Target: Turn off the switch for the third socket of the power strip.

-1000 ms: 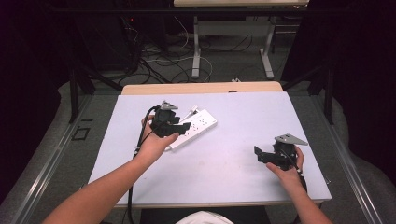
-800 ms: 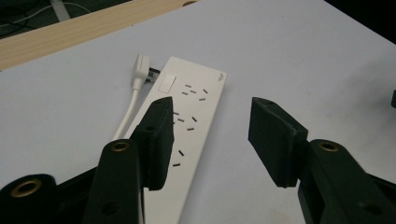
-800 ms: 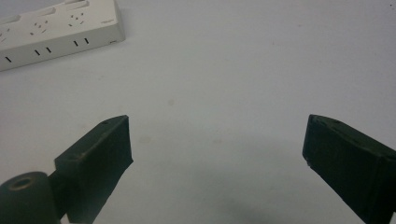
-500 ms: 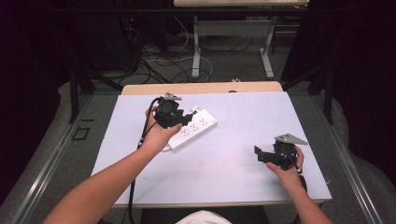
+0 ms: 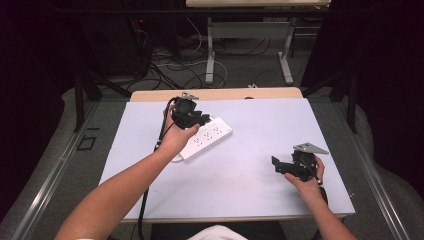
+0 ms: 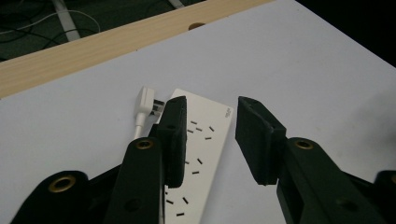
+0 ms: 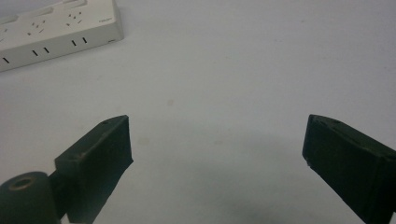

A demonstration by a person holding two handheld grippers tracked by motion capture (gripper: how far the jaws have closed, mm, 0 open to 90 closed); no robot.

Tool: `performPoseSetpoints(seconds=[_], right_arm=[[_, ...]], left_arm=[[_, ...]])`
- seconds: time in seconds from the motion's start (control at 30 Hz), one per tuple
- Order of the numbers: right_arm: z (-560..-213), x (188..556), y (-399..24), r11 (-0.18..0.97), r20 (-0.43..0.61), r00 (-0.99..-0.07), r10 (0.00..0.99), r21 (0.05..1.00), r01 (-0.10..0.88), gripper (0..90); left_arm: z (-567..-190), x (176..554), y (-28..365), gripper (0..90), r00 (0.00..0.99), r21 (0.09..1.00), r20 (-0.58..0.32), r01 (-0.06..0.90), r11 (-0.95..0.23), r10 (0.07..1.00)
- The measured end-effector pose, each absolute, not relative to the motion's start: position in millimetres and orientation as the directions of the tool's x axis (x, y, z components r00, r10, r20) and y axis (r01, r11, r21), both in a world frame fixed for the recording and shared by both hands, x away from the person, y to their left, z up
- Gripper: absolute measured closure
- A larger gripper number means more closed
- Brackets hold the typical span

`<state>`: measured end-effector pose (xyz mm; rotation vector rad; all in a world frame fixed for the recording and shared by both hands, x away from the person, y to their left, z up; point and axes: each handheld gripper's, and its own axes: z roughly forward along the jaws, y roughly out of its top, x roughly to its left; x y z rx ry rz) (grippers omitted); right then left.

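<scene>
White strip (image 5: 206, 139) lies flat on the table (image 5: 260, 125), its plug (image 6: 146, 103) beside it. The left gripper (image 6: 210, 135) hovers above with jaws narrowing, gripping nothing; the right gripper (image 7: 215, 154), well apart, gapes wide.

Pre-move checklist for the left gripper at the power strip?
1. Flat white plastic power strip lies on the pale table: ok.
2. Left gripper above the strip, its jaws have just been closing, nothing pinched between them: ok.
3. White plug lies on the table beside the strip's end, outside the jaws: ok.
4. Whether the jaws straddle the strip's width: cannot tell.
5. Right gripper open over bare table, apart from the strip: ok.
</scene>
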<state>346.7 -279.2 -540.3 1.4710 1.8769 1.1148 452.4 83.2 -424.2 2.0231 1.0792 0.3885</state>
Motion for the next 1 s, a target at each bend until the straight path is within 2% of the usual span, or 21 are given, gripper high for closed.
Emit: performPoseSetpoints(seconds=[0.47,1.0], right_arm=[[-540.0,347.1,-276.3,0.079,0.103,-0.297,0.949,0.836,0.543,7.7],[-540.9,347.1,-276.8,0.076,0.108,-0.296,0.949,0.833,0.548,8.0]], left_arm=[[-430.4,475.6,72.8,68.1,0.542,0.744,-0.091,0.594,-0.304,0.835],[-443.6,500.6,79.7,67.5,0.452,0.744,-0.064,0.616,-0.259,0.890]])
